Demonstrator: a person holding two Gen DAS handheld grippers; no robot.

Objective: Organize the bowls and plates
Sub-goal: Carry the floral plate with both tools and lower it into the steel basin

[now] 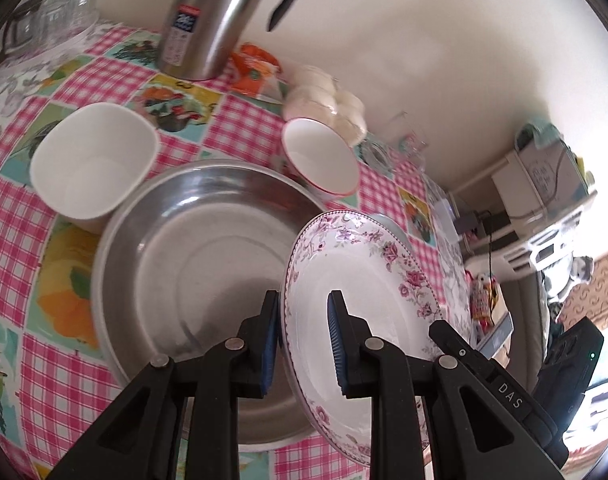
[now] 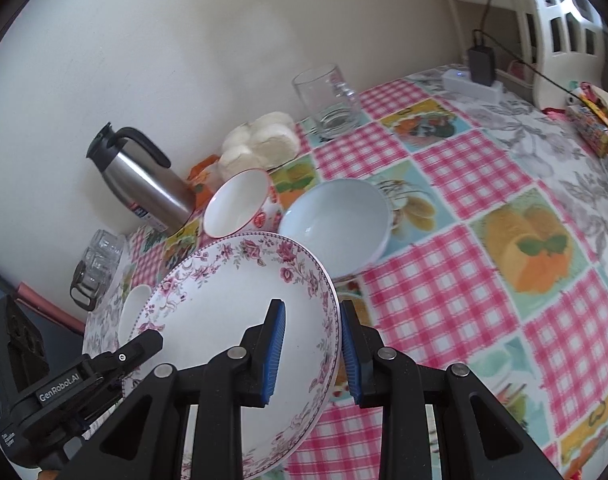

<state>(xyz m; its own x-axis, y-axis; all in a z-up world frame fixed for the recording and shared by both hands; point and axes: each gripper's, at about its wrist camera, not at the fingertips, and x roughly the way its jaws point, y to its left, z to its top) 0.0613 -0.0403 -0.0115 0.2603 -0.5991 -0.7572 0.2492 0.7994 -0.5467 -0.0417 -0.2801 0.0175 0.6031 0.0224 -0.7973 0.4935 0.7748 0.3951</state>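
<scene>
Porcelain, the round pink-flowered white plate (image 1: 368,312) hung tilted over the checked tablecloth (image 2: 444,296), just beside the wide steel basin (image 1: 191,248), its opposite rims pinched by left gripper (image 1: 304,340) and right gripper (image 2: 312,348). Uneven pulling risked it slipping onto the basin.

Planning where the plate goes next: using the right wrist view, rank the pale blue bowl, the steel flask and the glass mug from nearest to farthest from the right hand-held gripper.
1. Pale blue bowl, just beyond the held plate.
2. Steel flask, back left by the wall.
3. Glass mug, far back, centre.
</scene>
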